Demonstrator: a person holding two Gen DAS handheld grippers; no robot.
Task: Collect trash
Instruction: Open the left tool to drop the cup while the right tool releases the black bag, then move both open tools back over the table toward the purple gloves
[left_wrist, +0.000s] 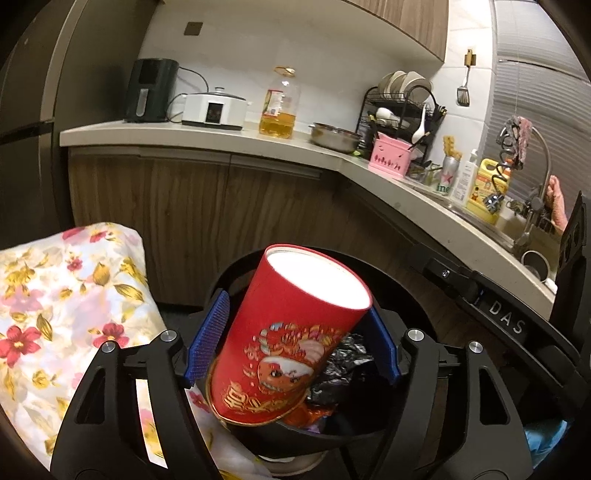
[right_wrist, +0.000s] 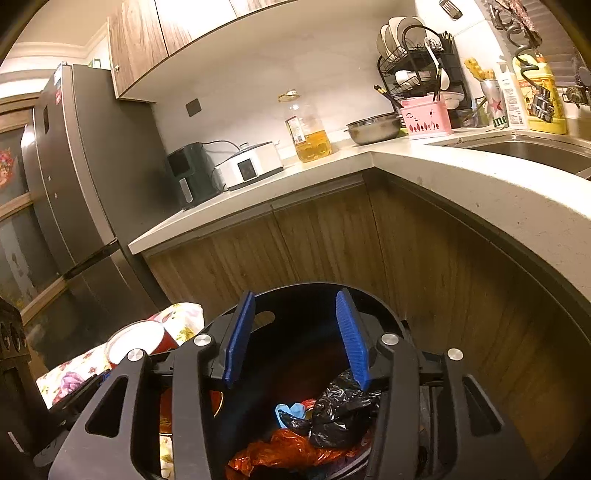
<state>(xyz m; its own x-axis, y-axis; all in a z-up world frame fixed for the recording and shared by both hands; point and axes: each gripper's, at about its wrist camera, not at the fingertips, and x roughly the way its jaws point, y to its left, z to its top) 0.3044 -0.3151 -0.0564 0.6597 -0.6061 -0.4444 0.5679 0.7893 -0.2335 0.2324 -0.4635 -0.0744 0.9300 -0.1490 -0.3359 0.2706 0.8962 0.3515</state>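
Gripping a red cup (left_wrist: 291, 339) over the bin (left_wrist: 332, 435), the left gripper (left_wrist: 295, 332) contrasts with the right gripper (right_wrist: 295, 339), spread apart and empty; only its view shows blue scrap (right_wrist: 290, 410) inside

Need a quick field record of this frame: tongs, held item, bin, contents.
left tongs: shut on red paper cup, tilted, over the bin
right tongs: open, holding nothing, above the bin opening
bin: black, round, in front of wooden cabinets
bin contents: crumpled black plastic bag, orange-red wrapper, blue scrap
cup status: not yet released
beside bin: floral cloth
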